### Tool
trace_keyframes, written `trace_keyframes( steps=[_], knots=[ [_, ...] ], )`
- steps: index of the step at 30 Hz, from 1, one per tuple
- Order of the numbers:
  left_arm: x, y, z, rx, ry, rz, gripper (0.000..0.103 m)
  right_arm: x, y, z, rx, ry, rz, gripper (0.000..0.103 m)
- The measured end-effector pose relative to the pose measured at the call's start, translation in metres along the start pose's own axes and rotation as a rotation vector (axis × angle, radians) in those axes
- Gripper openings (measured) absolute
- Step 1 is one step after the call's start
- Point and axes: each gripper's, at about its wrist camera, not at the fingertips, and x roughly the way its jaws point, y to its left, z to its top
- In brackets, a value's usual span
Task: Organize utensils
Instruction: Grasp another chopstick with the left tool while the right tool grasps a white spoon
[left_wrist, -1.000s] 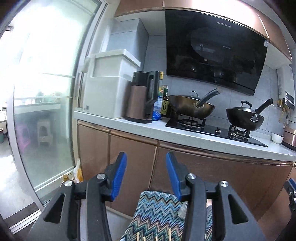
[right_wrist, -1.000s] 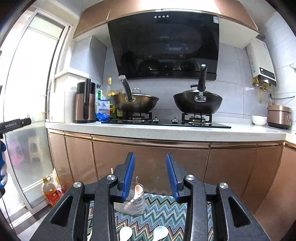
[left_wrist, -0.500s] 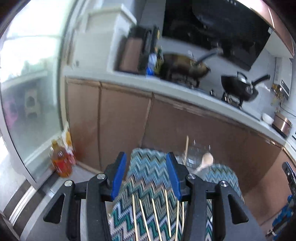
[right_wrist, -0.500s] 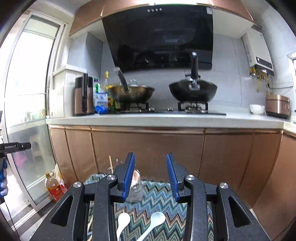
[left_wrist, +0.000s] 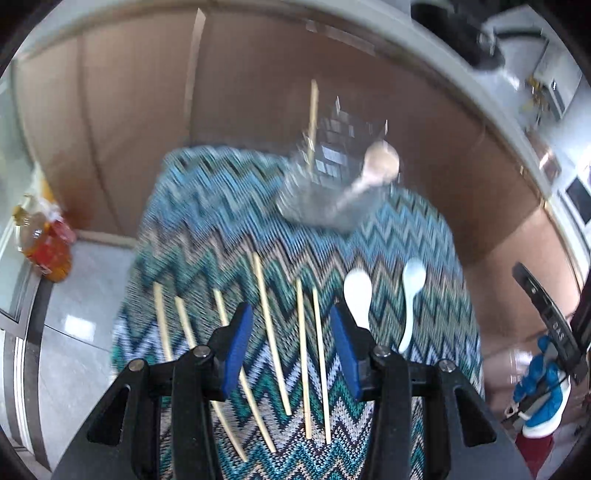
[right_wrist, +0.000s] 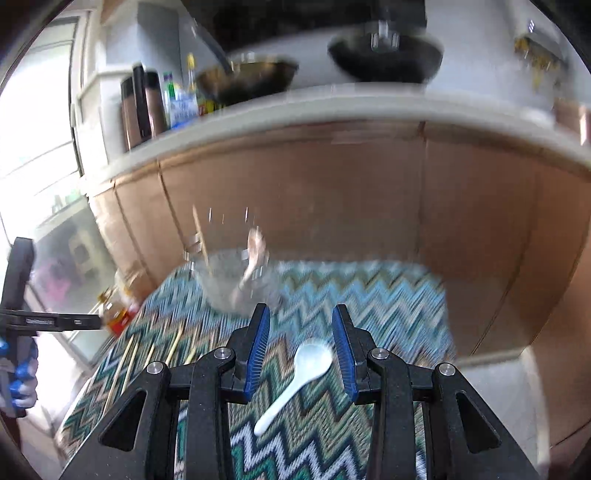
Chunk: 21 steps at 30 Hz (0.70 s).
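Observation:
Several pale chopsticks (left_wrist: 271, 339) lie side by side on a zigzag-patterned cloth (left_wrist: 207, 206). My left gripper (left_wrist: 291, 325) hovers open above them with nothing between its blue pads. Right of the chopsticks lie two white spoons (left_wrist: 357, 291) (left_wrist: 413, 277). At the cloth's far end a clear glass holder (left_wrist: 325, 177) holds one chopstick and one spoon. My right gripper (right_wrist: 300, 332) is open above a white spoon (right_wrist: 303, 369) on the cloth, touching nothing. The glass holder (right_wrist: 229, 277) stands beyond it, and the chopsticks (right_wrist: 129, 362) lie to the left.
Brown cabinet fronts (right_wrist: 332, 192) rise just behind the cloth-covered table. An orange bottle (left_wrist: 44, 243) stands on the grey floor at the left. On the worktop (right_wrist: 295, 107) above stand woks and bottles. The other gripper's handle, held by a blue-gloved hand (left_wrist: 543, 387), shows at the right.
Both grippers have tilted and sunk from facing the stove and cabinets to looking down on the cloth. The chopsticks, spoons and glass holder have come into view. The jaws kept the same gap.

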Motion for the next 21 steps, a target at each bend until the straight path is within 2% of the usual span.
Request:
trace_keyframes(
  steps=[4, 8, 15, 21],
  knots=[
    [0.046, -0.007, 0.005, 0.014, 0.123, -0.005, 0.042, 0.051, -0.023, -0.012, 0.049, 0.15, 0.055, 0.034],
    [0.078, -0.004, 0.011, 0.01, 0.206, 0.008, 0.036, 0.086, -0.047, -0.022, 0.101, 0.238, 0.09, 0.032],
    [0.111, -0.009, 0.018, 0.035, 0.281, 0.037, 0.03, 0.117, -0.058, -0.025, 0.073, 0.3, 0.093, 0.031],
    [0.129, -0.012, 0.023, 0.041, 0.323, 0.041, 0.018, 0.132, -0.062, -0.024, 0.063, 0.331, 0.112, 0.031]
  ],
)
